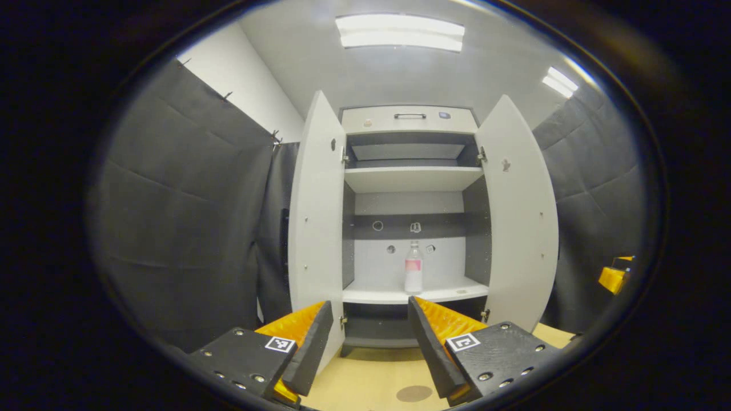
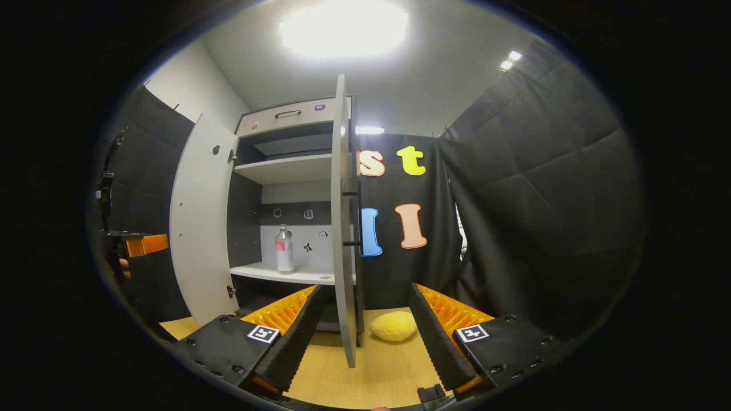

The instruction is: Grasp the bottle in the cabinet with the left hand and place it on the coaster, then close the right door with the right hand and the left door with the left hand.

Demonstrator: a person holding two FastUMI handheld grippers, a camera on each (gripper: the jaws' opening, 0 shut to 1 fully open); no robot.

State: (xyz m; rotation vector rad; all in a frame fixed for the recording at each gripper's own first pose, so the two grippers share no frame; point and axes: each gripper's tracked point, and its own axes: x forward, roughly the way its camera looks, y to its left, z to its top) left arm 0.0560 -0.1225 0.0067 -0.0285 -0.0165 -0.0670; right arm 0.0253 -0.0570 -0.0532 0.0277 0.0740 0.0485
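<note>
The cabinet (image 1: 411,120) has white doors and white shelves, with dark grey inner side walls and a dark grey band across its back panel. The bottle (image 1: 413,267) inside the cabinet is clear with a pink-and-white label. The table (image 1: 365,382) below the cabinet is light wood-coloured. The coaster (image 1: 414,393) in front of the cabinet is dark brown. The gripper fingers (image 1: 305,342) are black with orange ribbed backing. A yellow object (image 2: 393,326) lies beside the cabinet's right door (image 2: 341,217).
</note>
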